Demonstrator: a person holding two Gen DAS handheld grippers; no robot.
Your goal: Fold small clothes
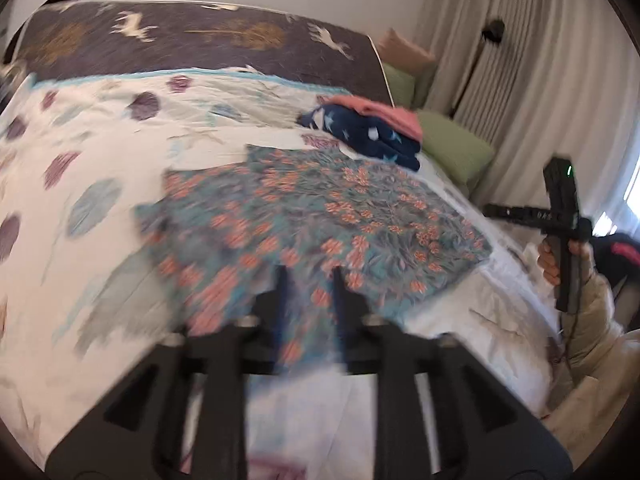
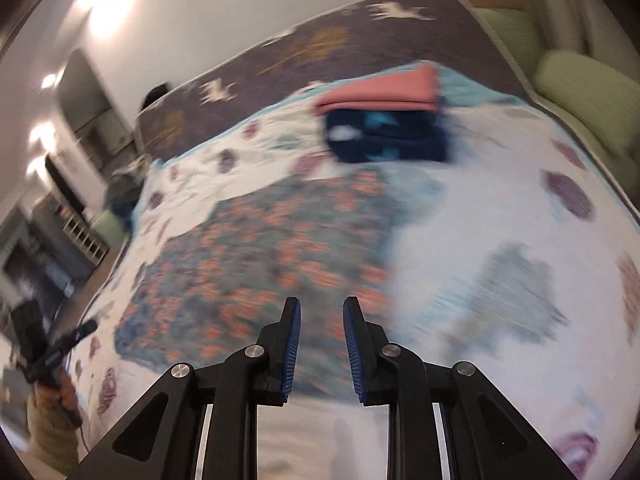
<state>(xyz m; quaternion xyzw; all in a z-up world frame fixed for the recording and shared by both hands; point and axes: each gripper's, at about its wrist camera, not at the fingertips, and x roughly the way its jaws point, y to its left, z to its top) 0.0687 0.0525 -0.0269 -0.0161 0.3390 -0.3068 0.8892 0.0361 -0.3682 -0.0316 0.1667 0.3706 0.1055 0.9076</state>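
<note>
Right wrist view: floral garment (image 2: 256,264) lies flat, long axis running diagonally; both grippers' fingers (image 2: 294,332) released.

Floral garment (image 2: 260,260): we see it smeared by motion blur (edges unclear).
Left gripper (image 1: 308,276): fingertips blurred.
Bed (image 1: 80,140): cut off.

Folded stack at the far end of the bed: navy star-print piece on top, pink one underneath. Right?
Reversed. The pink piece lies on top and the navy star-print piece is underneath, at the far end of the bed. The right wrist view shows it plainly.
</note>
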